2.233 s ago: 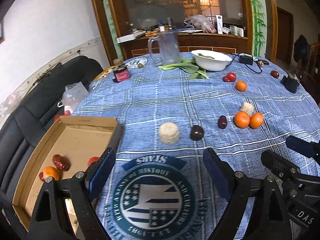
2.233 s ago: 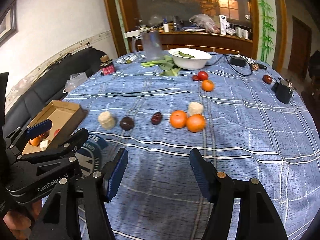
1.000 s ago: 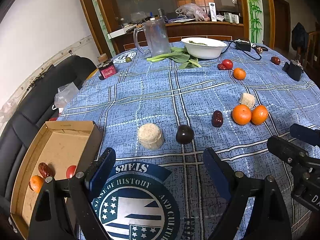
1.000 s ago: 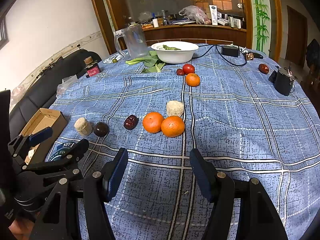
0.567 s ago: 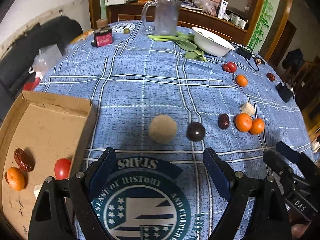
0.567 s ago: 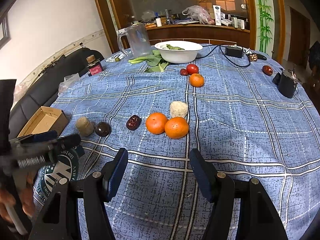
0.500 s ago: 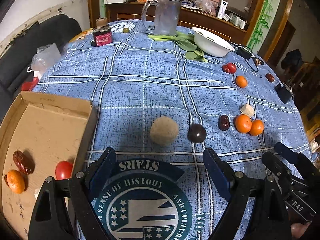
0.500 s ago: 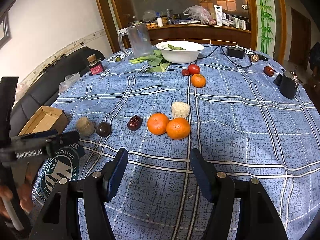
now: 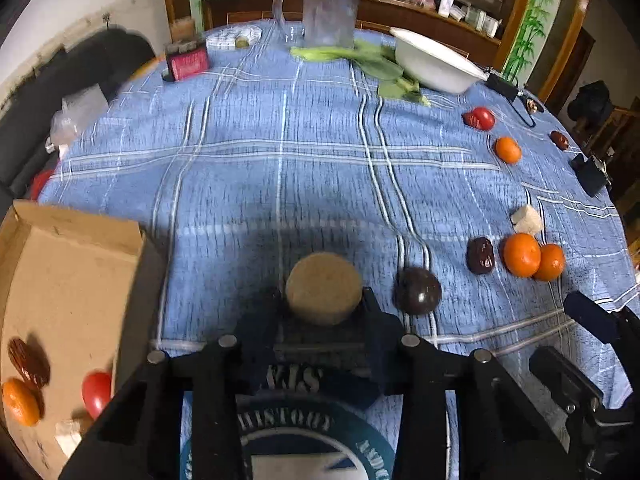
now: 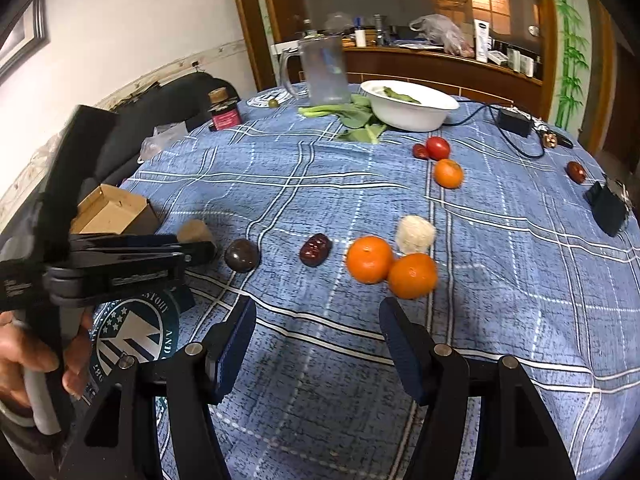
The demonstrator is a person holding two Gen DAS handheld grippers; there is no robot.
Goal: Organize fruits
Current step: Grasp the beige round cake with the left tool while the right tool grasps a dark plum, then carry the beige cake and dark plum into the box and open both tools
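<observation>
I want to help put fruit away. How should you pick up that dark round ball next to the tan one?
Probably grip the dark round fruit across its widest middle, coming from above with the fingers on its front and back. The tan chunk and red date crowd its sides, and being round, it could roll.

A white wall [image 10: 152, 28] with a worn trim strip rises on the left, a black sofa [image 10: 160, 112] below it. Ahead, a wood-framed glass partition [image 10: 420, 0] reflects warm lamplight over a cluttered wooden counter [image 10: 440, 64]. Bamboo decals [image 10: 568, 40] mark the right pillar. A blue plaid cloth [image 9: 300, 168] covers the worktop.
</observation>
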